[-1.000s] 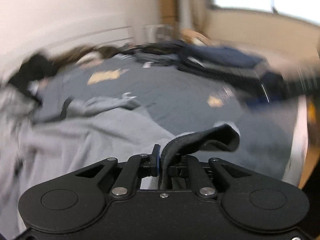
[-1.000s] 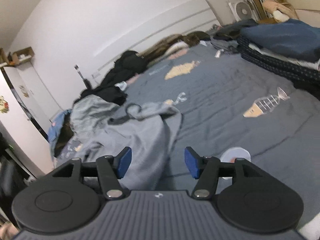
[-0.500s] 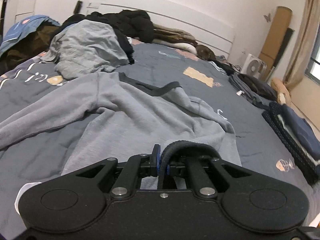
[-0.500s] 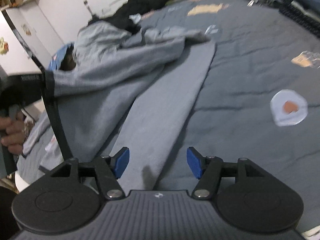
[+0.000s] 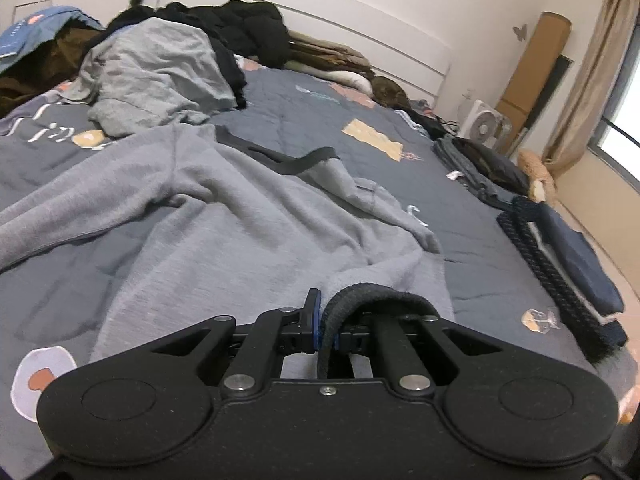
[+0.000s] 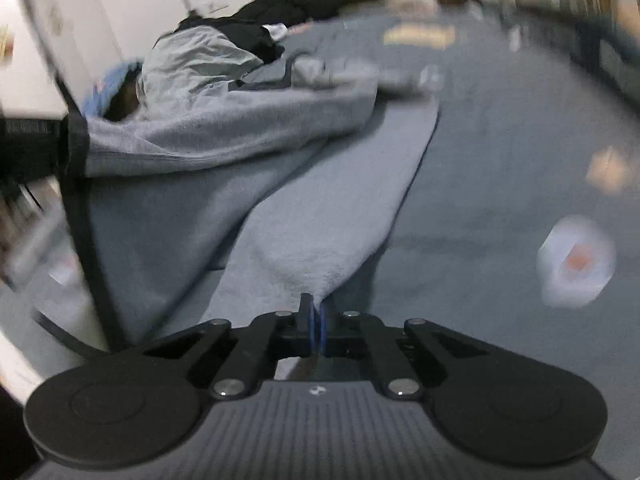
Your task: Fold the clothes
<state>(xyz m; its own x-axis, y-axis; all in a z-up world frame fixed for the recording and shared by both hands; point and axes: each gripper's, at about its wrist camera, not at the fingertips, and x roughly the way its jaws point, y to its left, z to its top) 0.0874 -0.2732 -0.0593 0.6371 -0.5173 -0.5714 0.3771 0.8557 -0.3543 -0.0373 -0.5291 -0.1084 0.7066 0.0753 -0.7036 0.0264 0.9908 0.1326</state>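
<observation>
The grey sweatshirt (image 5: 248, 232) lies on the bed (image 5: 472, 208), its dark hem (image 5: 372, 294) pinched by the left gripper (image 5: 325, 330), its edge pinched by the right gripper (image 6: 318, 330) whose fingers have just closed.

Left gripper (image 5: 326, 330): matte black body w/ two big round discs at the sides, angled linkage arms w/ triangular cut-outs, silver rivets at the pivots, one small screw at top centre of the housing, blue pads on the inner faces of the black fingers (image 5: 310, 316). Right gripper (image 6: 317, 330): same black linkage, discs and silver rivets, but the housing is ribbed grey w/ fine lengthwise grooves and a tiny pale logo at its front edge; blue pads line the fingers (image 6: 306, 320) here too. Both approx. symmetrical, no cables visible.
</observation>
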